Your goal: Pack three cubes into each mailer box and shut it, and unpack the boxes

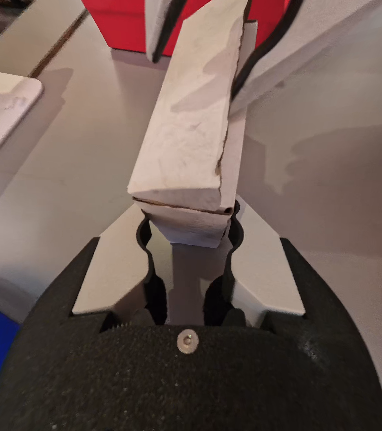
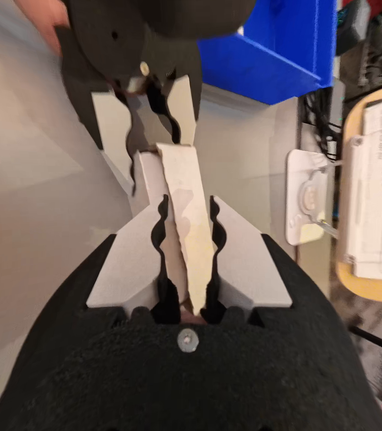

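At frame centre a white mailer box point(image 1: 192, 130), closed and creased, spans between both tools above the grey table point(image 1: 73, 177), the right gripper point(image 2: 188, 210) clenched on one end, the left gripper point(image 1: 191, 217) pinching the other.

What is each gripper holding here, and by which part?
Both hold one white mailer box off the table: left gripper on its near end, right gripper clamped along the opposite end.

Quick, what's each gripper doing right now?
Left gripper: shut on one end of the long white cardboard mailer box.
Right gripper: shut on its other end.
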`<state>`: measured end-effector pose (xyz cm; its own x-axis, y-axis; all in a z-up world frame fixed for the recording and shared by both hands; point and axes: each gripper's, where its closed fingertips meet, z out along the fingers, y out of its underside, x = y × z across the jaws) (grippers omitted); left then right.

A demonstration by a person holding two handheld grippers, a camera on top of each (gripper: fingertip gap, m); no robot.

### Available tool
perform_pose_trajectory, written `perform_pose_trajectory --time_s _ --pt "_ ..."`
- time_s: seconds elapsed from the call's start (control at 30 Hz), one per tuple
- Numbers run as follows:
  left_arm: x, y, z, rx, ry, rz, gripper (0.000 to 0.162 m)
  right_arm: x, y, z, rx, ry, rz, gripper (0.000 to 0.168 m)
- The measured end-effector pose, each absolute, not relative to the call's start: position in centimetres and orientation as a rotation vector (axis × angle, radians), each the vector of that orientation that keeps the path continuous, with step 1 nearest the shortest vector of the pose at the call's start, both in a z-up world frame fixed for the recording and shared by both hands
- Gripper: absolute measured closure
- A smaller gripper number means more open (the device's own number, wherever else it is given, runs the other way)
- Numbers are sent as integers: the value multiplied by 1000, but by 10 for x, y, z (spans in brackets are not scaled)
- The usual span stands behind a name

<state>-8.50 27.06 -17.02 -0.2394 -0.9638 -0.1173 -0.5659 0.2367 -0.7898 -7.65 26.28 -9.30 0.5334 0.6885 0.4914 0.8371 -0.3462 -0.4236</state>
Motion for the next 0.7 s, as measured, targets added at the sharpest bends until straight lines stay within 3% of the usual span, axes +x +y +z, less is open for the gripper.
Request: perform_pose_trajectory --time_s 0.03,0.07,0.13,0.37,0.4,0.43,0.47,0.57,0.7 --pt "-84 275 -169 -1362 1893 -771 97 -68 263 -95 -2104 -1239 -396 132" --pt "-83 279 -168 -1330 1883 -701 97 -64 263 -97 -2080 -1244 -437 132" --pt "-79 288 -164 -1281 1847 -588 97 -65 261 -99 -2082 -1207 -398 149" --pt "-82 297 -167 -1181 1741 -346 96 -71 254 -88 -2078 -832 -120 156" --pt "-88 296 -171 -1249 1742 -320 91 -71 252 -88 -2059 -809 -139 156" --pt "-96 291 -177 -1328 1748 -330 74 -71 250 -89 -2048 -790 -168 156" --pt "-104 281 -179 -1407 1738 -386 68 -72 247 -90 -2043 -777 -195 156" --pt "-120 254 -175 -1633 1597 -656 71 -81 232 -96 -2021 -750 -263 155" --pt "-123 232 -171 -1815 1399 -1023 85 -93 208 -111 -2010 -760 -367 154"
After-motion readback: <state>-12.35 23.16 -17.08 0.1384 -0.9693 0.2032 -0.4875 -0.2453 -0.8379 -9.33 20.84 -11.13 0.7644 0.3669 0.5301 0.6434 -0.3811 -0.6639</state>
